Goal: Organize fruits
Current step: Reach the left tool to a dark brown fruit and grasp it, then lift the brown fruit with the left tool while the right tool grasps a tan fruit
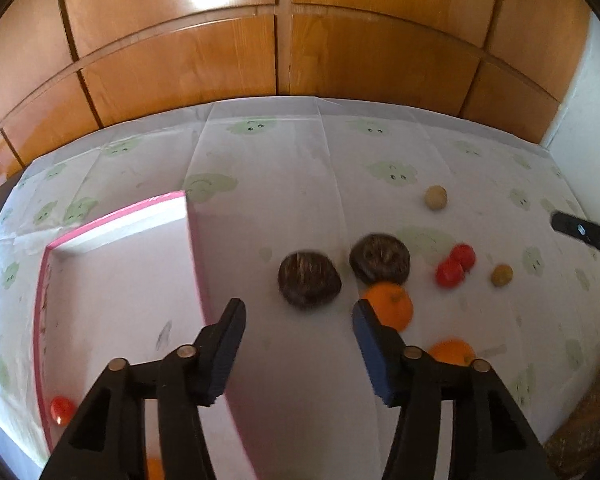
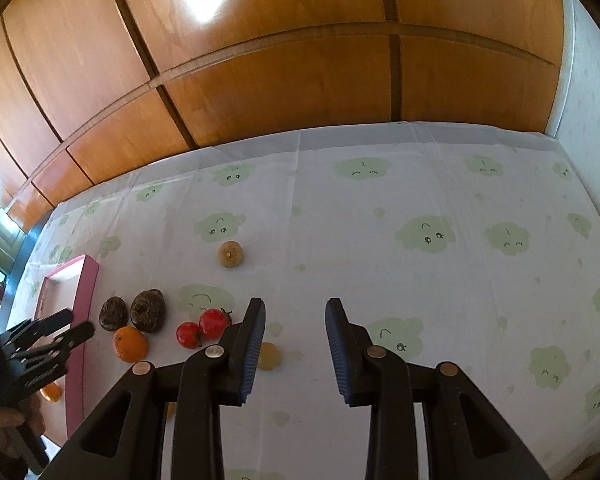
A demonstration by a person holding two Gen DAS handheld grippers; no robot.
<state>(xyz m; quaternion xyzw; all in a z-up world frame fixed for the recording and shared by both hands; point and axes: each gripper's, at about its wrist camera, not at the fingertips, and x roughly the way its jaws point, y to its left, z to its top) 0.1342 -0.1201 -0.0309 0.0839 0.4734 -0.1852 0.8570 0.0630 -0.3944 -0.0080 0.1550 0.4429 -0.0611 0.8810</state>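
Note:
My left gripper (image 1: pixel 299 312) is open and empty, hovering over the right wall of the pink box (image 1: pixel 196 240), just short of two dark brown fruits (image 1: pixel 309 283) (image 1: pixel 379 258). An orange (image 1: pixel 392 305) lies behind its right finger, another orange (image 1: pixel 452 352) nearer. Two red tomatoes (image 1: pixel 455 265) and two tan fruits (image 1: pixel 435 197) (image 1: pixel 501 275) lie to the right. A tomato (image 1: pixel 62 410) and an orange piece (image 1: pixel 155 469) sit inside the box. My right gripper (image 2: pixel 295 312) is open and empty above the cloth, right of the tomatoes (image 2: pixel 203 328), brown fruits (image 2: pixel 147 310) and orange (image 2: pixel 130 344).
A white tablecloth (image 2: pixel 420 280) with green cloud faces covers the table. A wooden panelled wall (image 2: pixel 280 60) stands behind. A woven basket edge (image 1: pixel 588 420) shows at the lower right of the left wrist view. The left gripper (image 2: pixel 56 336) shows in the right wrist view.

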